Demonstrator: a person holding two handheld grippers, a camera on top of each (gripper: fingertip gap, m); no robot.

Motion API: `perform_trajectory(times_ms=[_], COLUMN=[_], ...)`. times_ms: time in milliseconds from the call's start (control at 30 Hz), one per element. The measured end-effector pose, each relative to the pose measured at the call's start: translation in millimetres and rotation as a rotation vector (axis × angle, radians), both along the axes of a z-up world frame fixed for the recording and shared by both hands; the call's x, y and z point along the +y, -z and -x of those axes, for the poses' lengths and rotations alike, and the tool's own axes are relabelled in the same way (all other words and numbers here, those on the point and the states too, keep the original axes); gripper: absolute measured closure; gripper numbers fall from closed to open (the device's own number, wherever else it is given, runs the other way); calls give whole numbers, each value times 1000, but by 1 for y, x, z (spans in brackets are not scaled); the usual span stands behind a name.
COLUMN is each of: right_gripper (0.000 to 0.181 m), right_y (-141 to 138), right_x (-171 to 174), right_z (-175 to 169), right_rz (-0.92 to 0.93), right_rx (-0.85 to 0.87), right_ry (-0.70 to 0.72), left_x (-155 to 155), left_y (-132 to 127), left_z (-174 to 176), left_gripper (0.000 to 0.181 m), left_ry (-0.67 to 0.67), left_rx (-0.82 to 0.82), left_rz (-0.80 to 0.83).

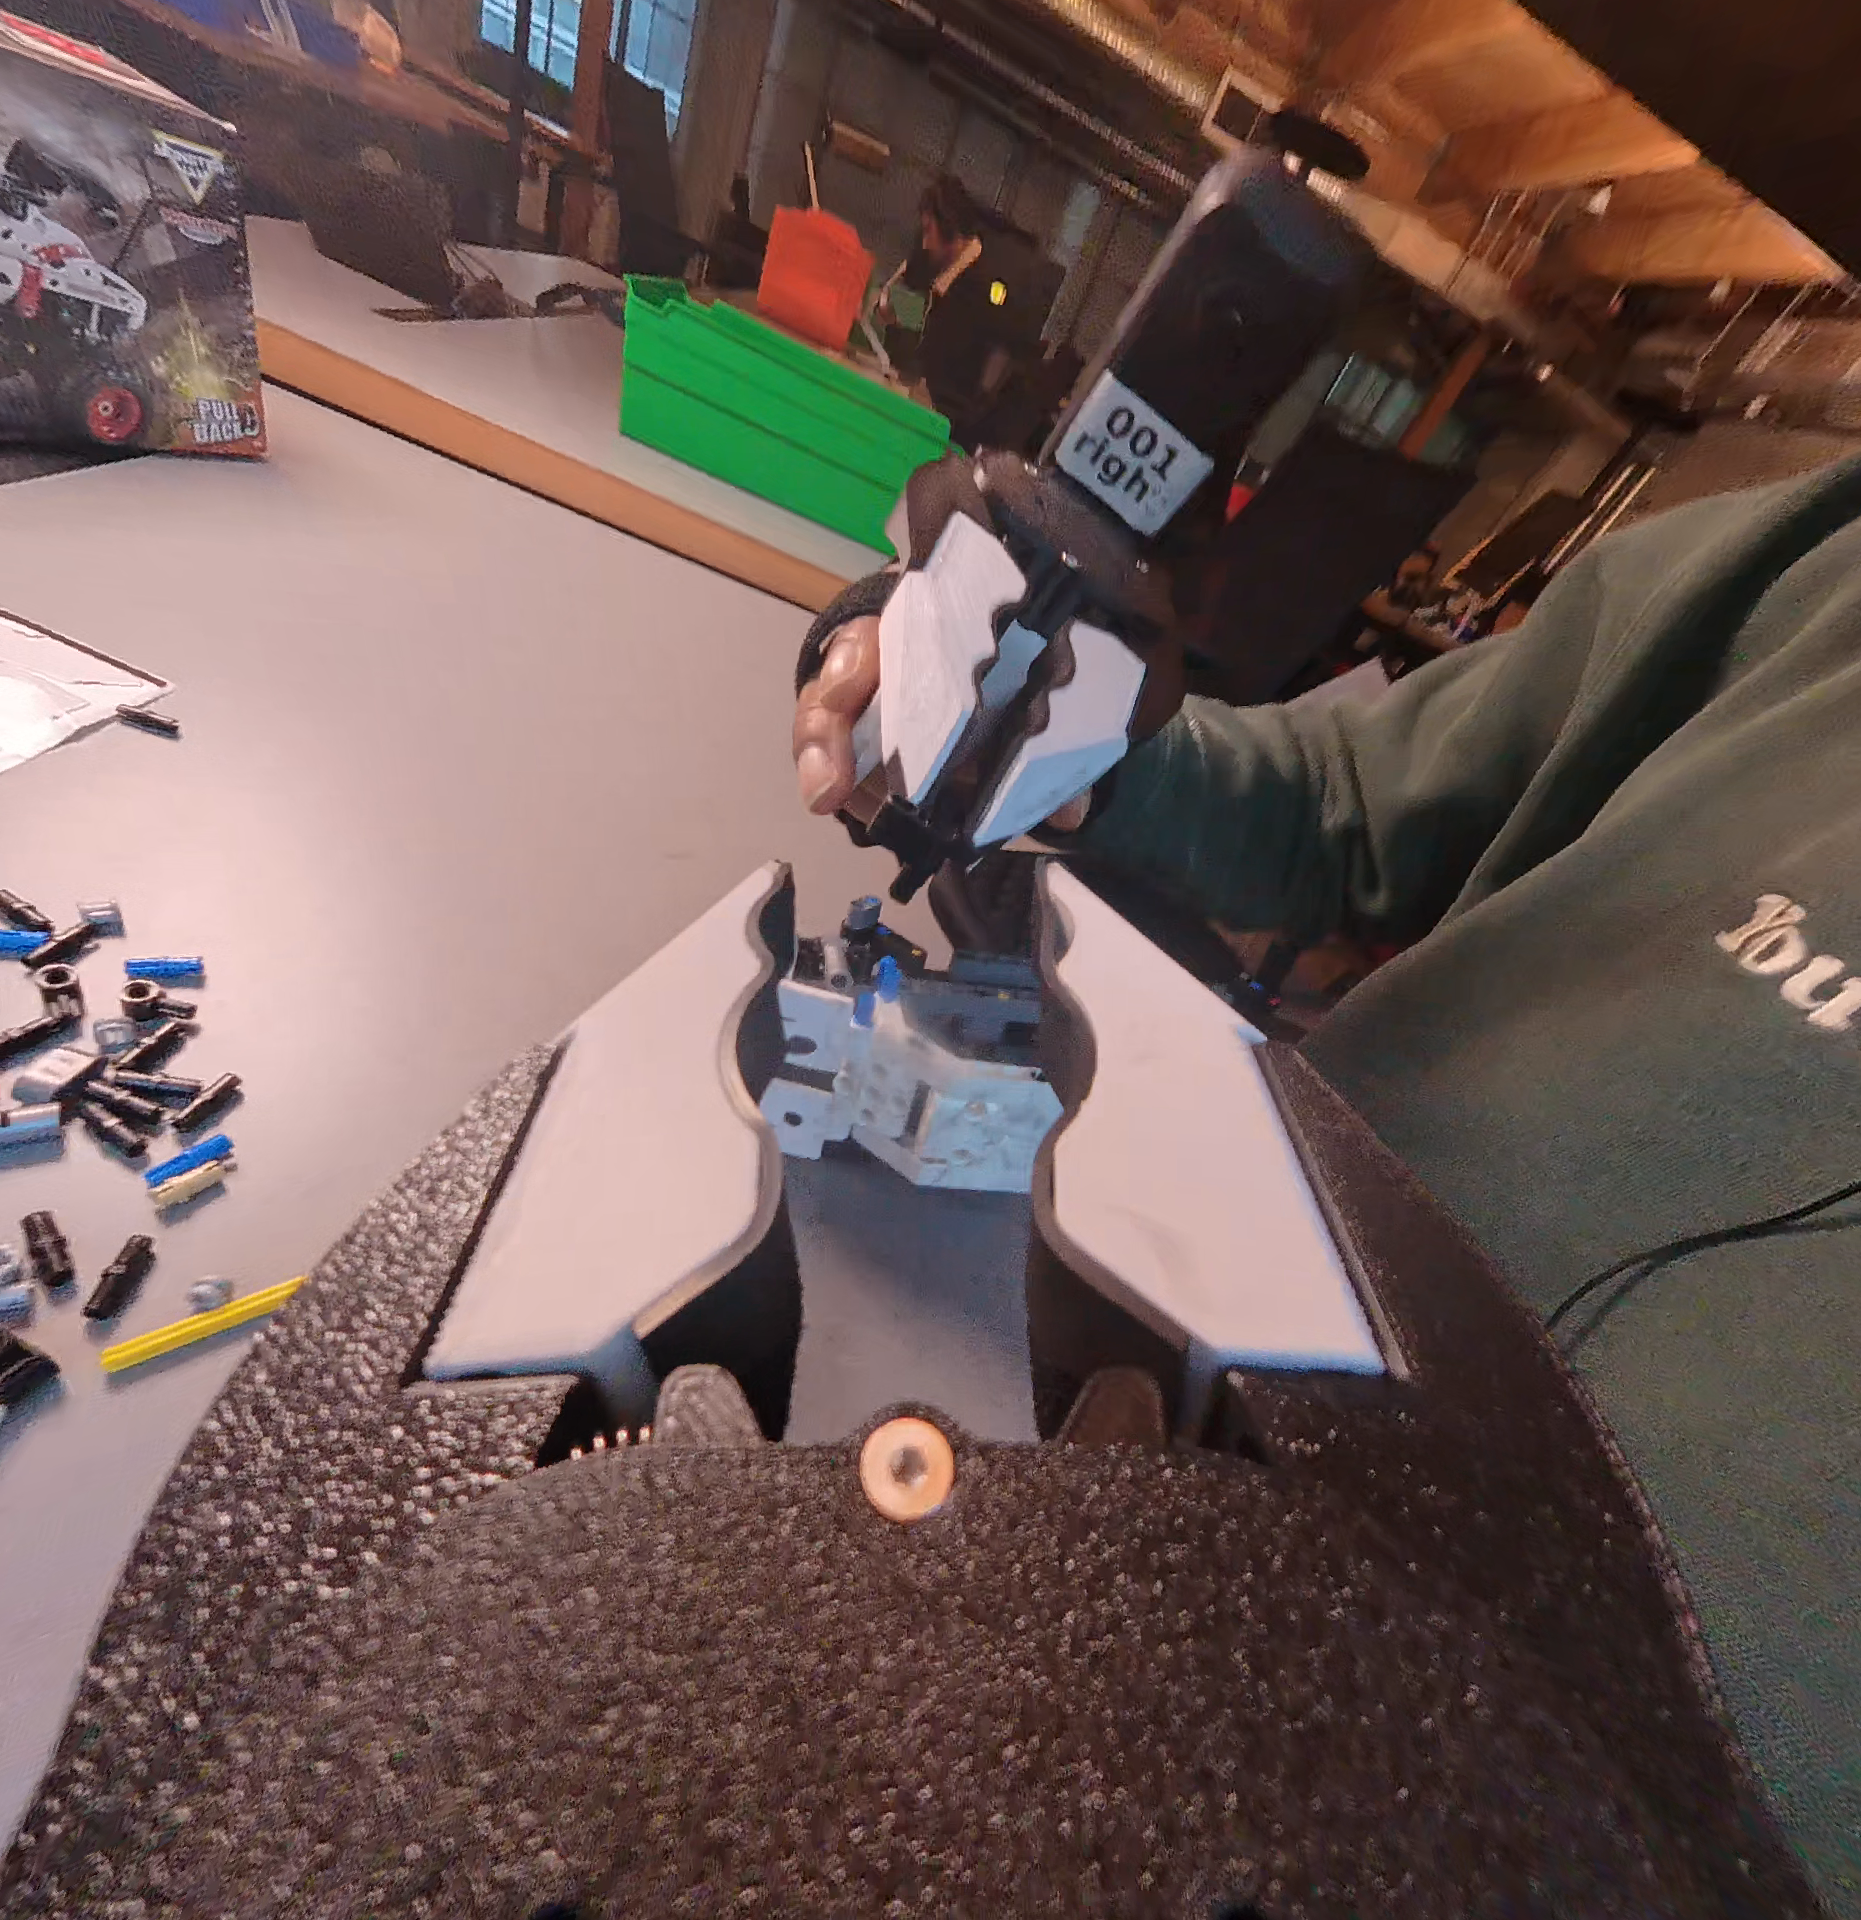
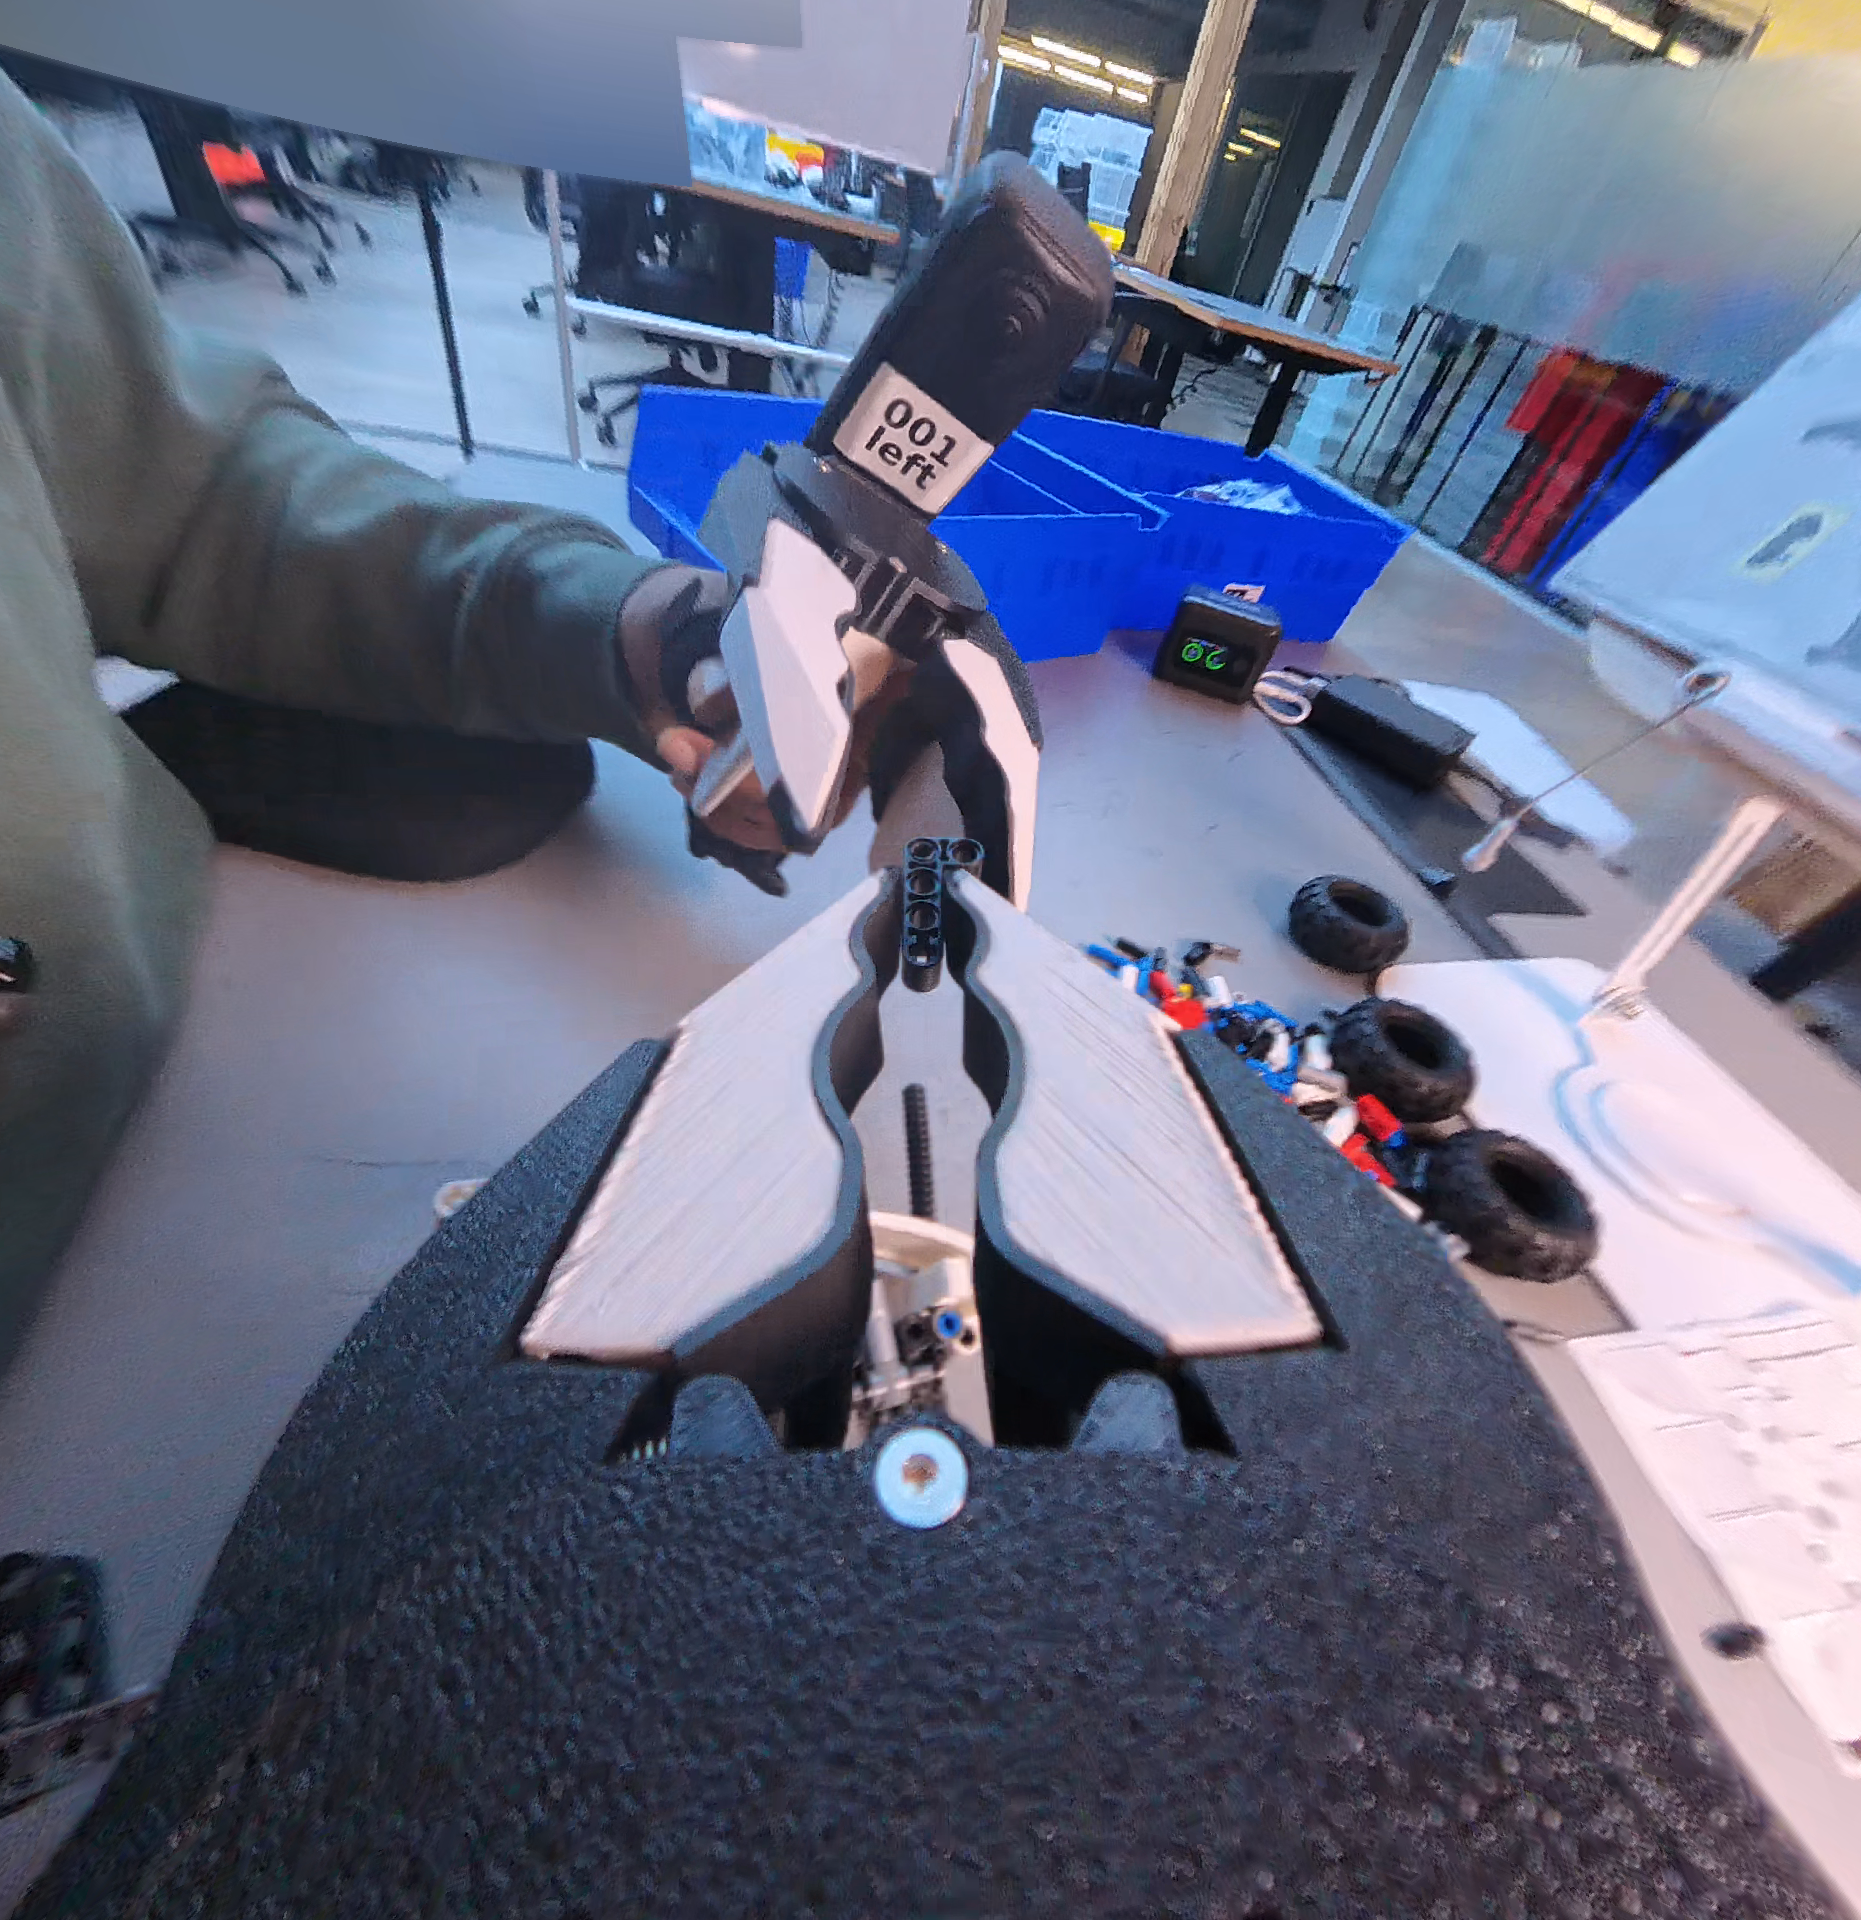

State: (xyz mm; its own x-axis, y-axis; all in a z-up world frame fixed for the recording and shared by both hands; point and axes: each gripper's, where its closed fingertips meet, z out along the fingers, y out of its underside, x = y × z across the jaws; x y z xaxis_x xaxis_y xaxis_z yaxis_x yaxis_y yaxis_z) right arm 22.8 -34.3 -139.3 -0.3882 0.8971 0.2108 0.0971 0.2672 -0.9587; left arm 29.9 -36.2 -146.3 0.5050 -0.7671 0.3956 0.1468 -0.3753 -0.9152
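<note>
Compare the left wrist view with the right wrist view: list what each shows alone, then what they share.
Left wrist view only: green plastic bin, printed toy box, the left gripper clamping a white and grey brick assembly.
Right wrist view only: blue plastic bin, black rubber tyres.
Both: grey tabletop, the right gripper pinching a black holed beam.

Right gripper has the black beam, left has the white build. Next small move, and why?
Probably ease the right gripper down so the black beam meets the top of the white-and-grey assembly held in the left gripper. The beam's tip hangs just above it, apparently not yet touching.
</note>
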Motion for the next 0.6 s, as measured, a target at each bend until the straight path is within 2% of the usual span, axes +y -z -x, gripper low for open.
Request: perform_trajectory(times_ms=[100, 167, 300, 400, 600], right_gripper=[175, 175, 174, 174, 174], right_y=[-8, -14, -28, -34, -28], right_x=[-7, -11, -17, -17, -15], right_z=[5, 6, -2, -5, -3], right_rz=[-132, -113, 159, 333, 386], right_rx=[84, 116, 133, 104, 60], right_ry=[0, -13, -114, -171, -187], left_x=[-4, -9, -18, -19, -16], left_y=[-8, -11, -24, -31, -31], left_z=[3, 3, -1, -4, -1], left_gripper=[147, 156, 174, 177, 177], left_ry=[-6, -13, -16, -18, -35], left_rx=[-92, -92, -100, -105, -121], left_rz=[7, -23, -110, -133, -133])
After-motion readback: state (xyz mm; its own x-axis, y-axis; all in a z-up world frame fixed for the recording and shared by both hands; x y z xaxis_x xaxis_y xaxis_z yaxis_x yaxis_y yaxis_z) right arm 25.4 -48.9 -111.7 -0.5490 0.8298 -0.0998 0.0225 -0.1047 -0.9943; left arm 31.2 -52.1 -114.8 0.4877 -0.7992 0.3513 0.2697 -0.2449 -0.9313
